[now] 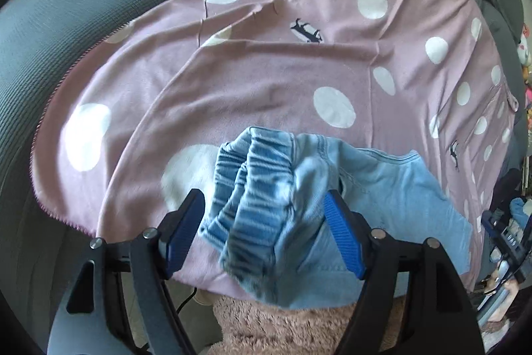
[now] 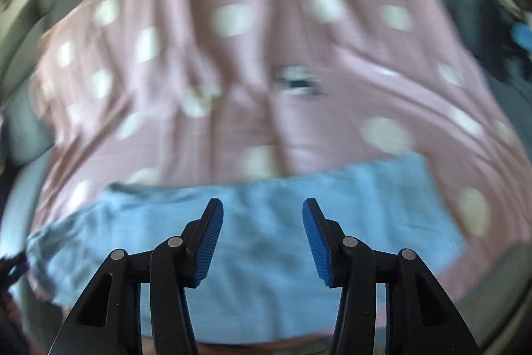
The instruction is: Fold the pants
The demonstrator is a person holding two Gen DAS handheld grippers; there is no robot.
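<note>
Light blue denim pants (image 1: 299,205) lie on a pink blanket with white dots (image 1: 266,72), near its front edge. Their bunched elastic waistband (image 1: 252,175) sits between the open fingers of my left gripper (image 1: 266,205), which does not grip it. In the blurred right wrist view the pants (image 2: 266,222) spread flat from left to right across the blanket (image 2: 266,55). My right gripper (image 2: 262,218) is open and empty just above the cloth.
The blanket covers a grey-green sofa (image 1: 66,39). A fluffy pinkish-brown rug or throw (image 1: 282,328) lies below the front edge. Clutter and the other gripper (image 1: 505,238) show at the far right.
</note>
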